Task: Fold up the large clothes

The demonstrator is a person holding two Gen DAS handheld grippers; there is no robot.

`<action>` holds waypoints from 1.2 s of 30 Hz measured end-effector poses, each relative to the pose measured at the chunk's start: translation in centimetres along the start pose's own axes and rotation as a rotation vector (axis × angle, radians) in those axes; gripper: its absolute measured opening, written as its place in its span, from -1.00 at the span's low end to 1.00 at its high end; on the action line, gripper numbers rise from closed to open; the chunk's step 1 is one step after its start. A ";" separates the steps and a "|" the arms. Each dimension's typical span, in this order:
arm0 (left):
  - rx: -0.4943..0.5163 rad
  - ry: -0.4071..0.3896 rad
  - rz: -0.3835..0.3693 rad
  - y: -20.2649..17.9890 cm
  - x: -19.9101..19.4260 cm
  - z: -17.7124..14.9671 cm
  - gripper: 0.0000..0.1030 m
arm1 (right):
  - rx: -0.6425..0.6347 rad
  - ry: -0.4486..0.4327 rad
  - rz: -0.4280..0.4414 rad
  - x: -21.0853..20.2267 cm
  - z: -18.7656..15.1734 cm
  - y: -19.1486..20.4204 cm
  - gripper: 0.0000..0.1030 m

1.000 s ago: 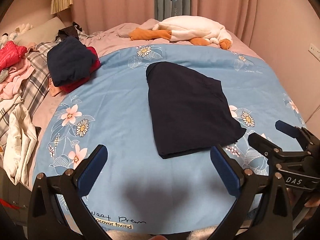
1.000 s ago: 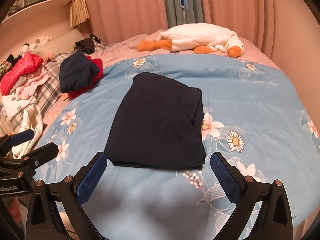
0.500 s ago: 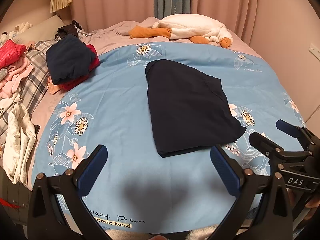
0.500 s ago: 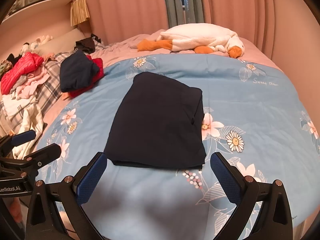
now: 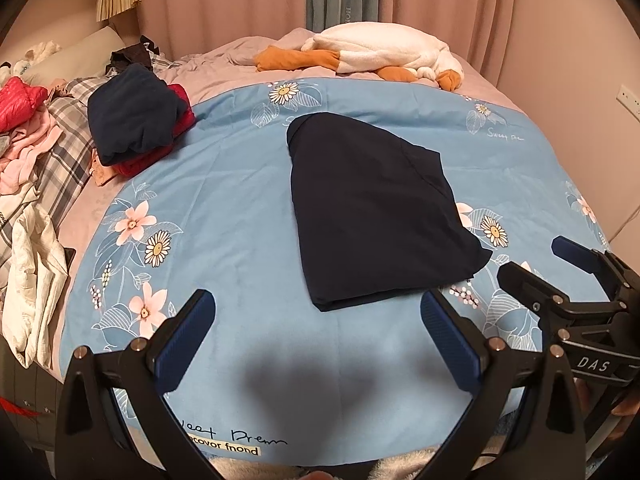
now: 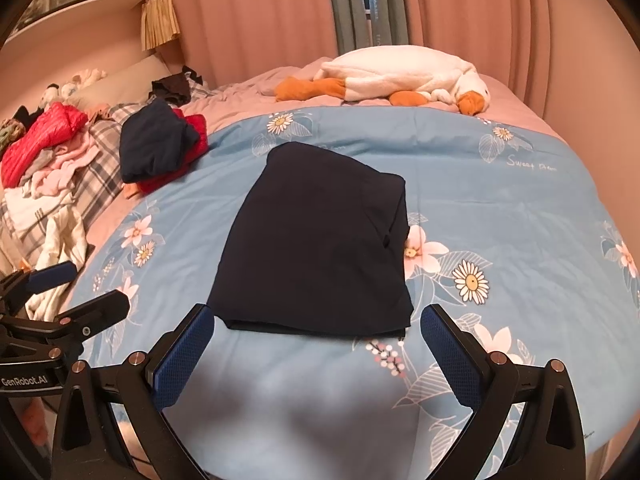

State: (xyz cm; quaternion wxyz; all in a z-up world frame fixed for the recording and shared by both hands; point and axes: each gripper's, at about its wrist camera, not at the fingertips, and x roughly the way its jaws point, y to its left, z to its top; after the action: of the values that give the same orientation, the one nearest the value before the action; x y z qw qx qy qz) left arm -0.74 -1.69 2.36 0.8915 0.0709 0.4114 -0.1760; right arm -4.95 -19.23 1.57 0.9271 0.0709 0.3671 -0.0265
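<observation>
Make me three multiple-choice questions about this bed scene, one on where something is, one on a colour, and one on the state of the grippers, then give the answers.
1. Where does the white plush goose with orange feet lie?
A. at the far end of the bed, by the curtains
B. on top of the folded dark navy garment
C. on the floor

2. What colour is the flowered quilt under the folded dark navy garment?
A. green
B. light blue
C. yellow

3. How do the left gripper and right gripper stand?
A. both shut on the garment
B. one open, one shut
C. both open and holding nothing

Answers: 
1 A, the goose rests on the pink bedding beyond the quilt. 
2 B, the cloth around the garment is light blue with daisies. 
3 C, each pair of blue pads is wide apart, with nothing between them.
</observation>
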 end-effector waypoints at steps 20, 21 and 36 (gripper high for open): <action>0.014 0.007 -0.006 0.1 0.2 0.0 0.99 | 0.002 0.001 0.001 0.0 0.0 -0.1 0.98; 0.013 0.008 -0.006 0.2 0.2 0.0 0.99 | 0.002 0.001 0.000 0.0 0.0 -0.2 0.98; 0.017 0.009 0.000 0.0 0.4 0.2 0.99 | 0.006 0.001 0.000 0.0 0.0 -0.2 0.98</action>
State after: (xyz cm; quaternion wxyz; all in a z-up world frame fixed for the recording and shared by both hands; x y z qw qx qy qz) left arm -0.39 -1.81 2.20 0.8891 0.0794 0.4137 -0.1792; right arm -4.99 -19.42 1.57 0.9267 0.0740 0.3675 -0.0275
